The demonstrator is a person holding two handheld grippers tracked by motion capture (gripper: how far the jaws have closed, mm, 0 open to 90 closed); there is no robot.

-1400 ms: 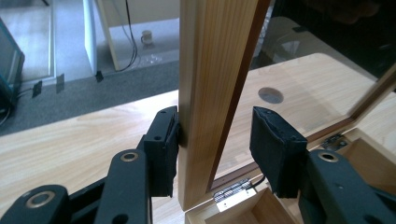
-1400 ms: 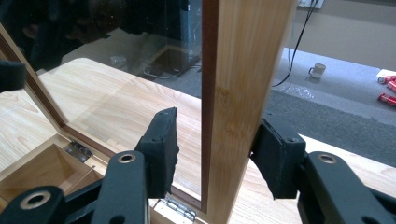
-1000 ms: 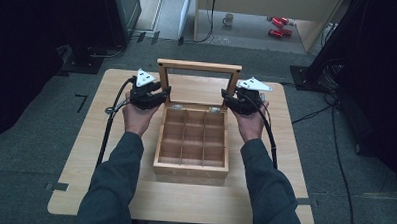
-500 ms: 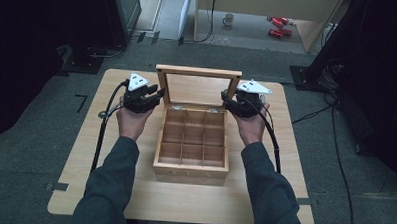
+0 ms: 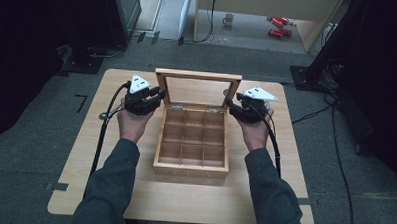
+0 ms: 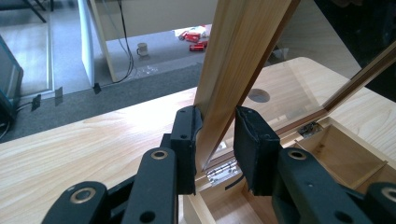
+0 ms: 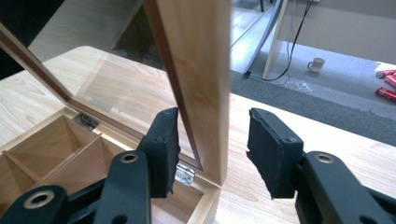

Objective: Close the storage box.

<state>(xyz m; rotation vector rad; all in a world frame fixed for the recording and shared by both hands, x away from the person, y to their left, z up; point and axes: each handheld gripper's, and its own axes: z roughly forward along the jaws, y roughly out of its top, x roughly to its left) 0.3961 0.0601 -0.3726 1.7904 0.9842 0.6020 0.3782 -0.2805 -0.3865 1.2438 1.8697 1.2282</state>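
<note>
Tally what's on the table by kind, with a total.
Boxes: 1, the wooden box with its glazed lid up.
Grippers: 2, left gripper and right gripper, one at each side of the lid.
Total: 3.

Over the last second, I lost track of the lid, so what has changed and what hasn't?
The lid has swung farther back, from a forward lean to nearly upright. The left claw and right claw moved with it at its side rails; their jaws now straddle the rails with gaps showing, so the grip seems released. The box has stayed where it was on the table, compartments empty.
</note>
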